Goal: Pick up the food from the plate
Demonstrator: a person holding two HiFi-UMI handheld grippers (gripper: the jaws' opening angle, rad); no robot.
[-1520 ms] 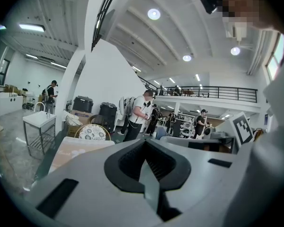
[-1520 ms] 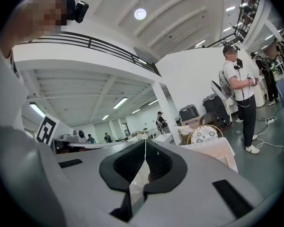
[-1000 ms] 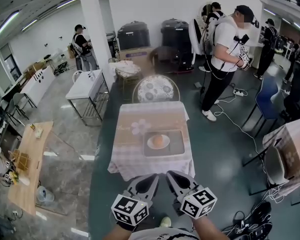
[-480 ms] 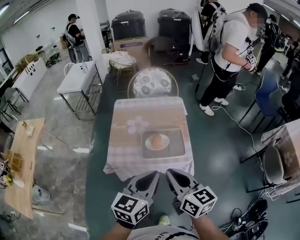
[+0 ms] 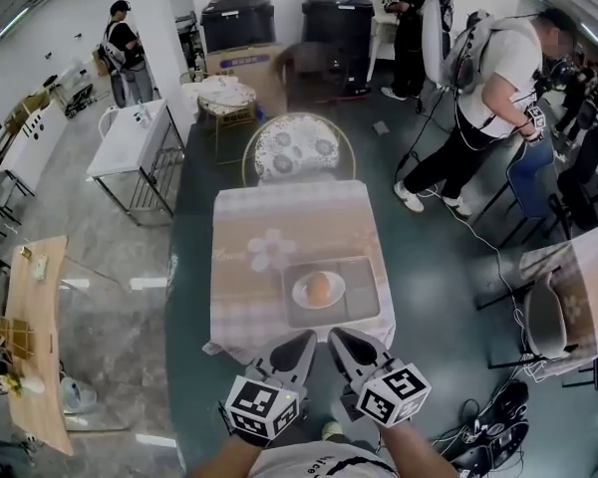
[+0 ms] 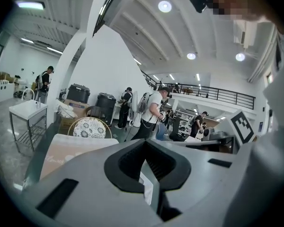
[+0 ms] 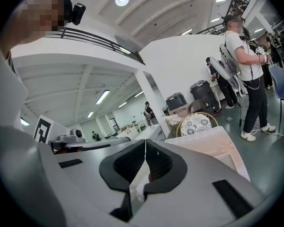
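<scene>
A round orange piece of food (image 5: pixel 318 287) lies on a white plate (image 5: pixel 301 294), which sits on a grey tray (image 5: pixel 360 285) at the near right of a table with a checked cloth (image 5: pixel 249 267). Both grippers hang side by side below the table's near edge, short of the tray. My left gripper (image 5: pixel 306 338) is shut with nothing in it, its tips meeting in the left gripper view (image 6: pixel 146 142). My right gripper (image 5: pixel 336 334) is shut and empty too, its jaws closed together in the right gripper view (image 7: pixel 145 141). The tabletop shows beyond the jaws in both gripper views.
A round-backed chair with a patterned cushion (image 5: pixel 298 149) stands at the table's far side. A person (image 5: pixel 488 88) bends over at the right, with cables (image 5: pixel 478 257) across the floor. A white table (image 5: pixel 130 137), a wooden table (image 5: pixel 30 317) and another clothed table (image 5: pixel 578 277) stand around.
The view has closed in on the table, so the table and tray sit lower and larger. Both grippers stay shut in the same spot in the view. The person at right has shifted.
</scene>
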